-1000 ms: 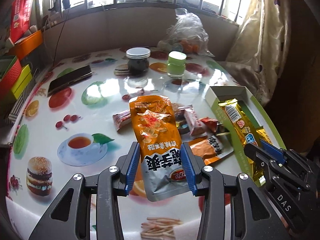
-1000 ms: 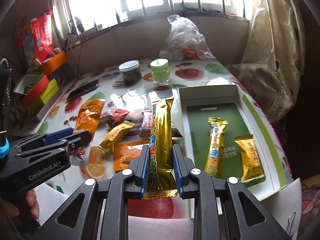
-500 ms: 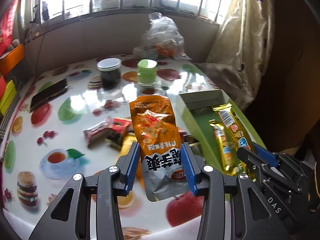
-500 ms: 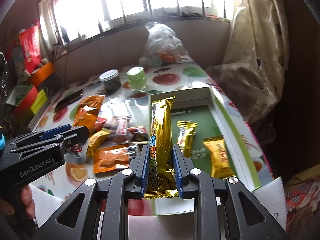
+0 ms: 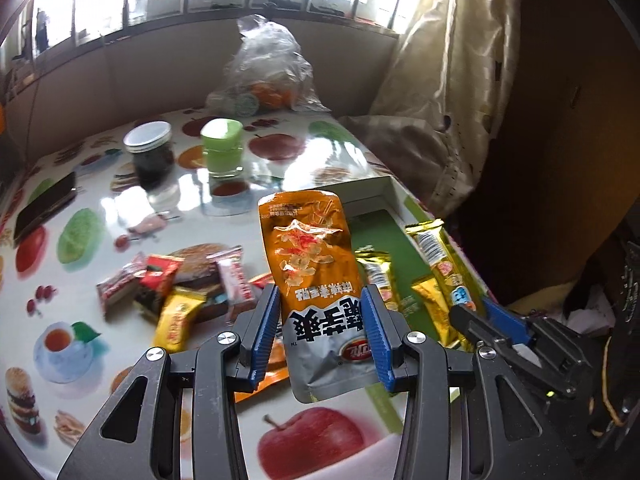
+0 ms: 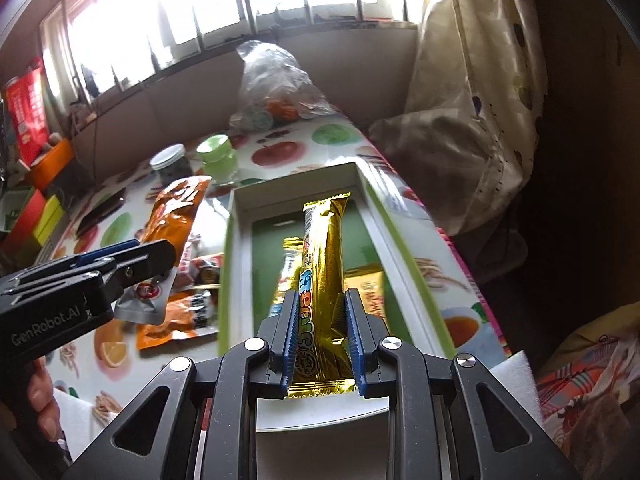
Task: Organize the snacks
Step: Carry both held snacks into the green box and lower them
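– What's in the green box (image 6: 236, 216)?
– Two gold snacks (image 6: 366, 290).
– And the grippers?
– The right gripper (image 6: 320, 320) squeezes a long gold bar (image 6: 326, 248) above it. The left gripper (image 5: 322, 326) squeezes an orange pouch (image 5: 310, 248).

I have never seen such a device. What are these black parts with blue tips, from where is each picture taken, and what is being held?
There is no robot here: a person holds one hand tool in each hand, each ending in two-fingered tongs with a camera that looks forward along them. The left wrist view shows the left tongs shut on an orange snack pouch. The right wrist view shows the right tongs shut on a long gold snack bar, above a green and white box that already holds gold packets. On the fruit-patterned table lie a pile of small snacks, a dark jar, a green jar and a plastic bag.
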The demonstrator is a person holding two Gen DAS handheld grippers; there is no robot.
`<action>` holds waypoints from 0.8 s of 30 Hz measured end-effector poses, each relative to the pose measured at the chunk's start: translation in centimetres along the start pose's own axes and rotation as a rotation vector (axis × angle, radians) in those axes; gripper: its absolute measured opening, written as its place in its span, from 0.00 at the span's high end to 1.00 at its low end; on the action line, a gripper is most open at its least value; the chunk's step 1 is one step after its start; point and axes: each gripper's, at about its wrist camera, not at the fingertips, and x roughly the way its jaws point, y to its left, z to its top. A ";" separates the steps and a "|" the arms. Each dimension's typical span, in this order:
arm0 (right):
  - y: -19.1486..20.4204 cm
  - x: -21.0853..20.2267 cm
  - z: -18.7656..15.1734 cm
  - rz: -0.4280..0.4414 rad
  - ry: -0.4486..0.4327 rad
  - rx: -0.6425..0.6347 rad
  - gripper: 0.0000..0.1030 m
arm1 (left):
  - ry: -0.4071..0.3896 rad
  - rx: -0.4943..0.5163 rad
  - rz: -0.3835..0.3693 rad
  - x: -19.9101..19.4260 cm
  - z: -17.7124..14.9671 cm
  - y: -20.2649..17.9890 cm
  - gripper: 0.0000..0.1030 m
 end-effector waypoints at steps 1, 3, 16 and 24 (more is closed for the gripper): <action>-0.2 0.2 0.0 -0.002 0.004 0.004 0.79 | 0.003 0.006 -0.005 0.3 0.1 -0.3 0.58; -0.6 0.6 -0.1 -0.007 0.013 0.012 0.79 | 0.020 0.004 -0.018 1.1 0.2 -0.8 0.58; -1.8 1.8 -0.6 -0.023 0.043 0.021 0.79 | 0.082 0.024 -0.044 3.8 -0.2 -2.5 0.58; -2.2 2.3 -0.9 -0.042 0.050 0.018 0.79 | 0.104 0.036 -0.052 4.8 -0.8 -3.1 0.58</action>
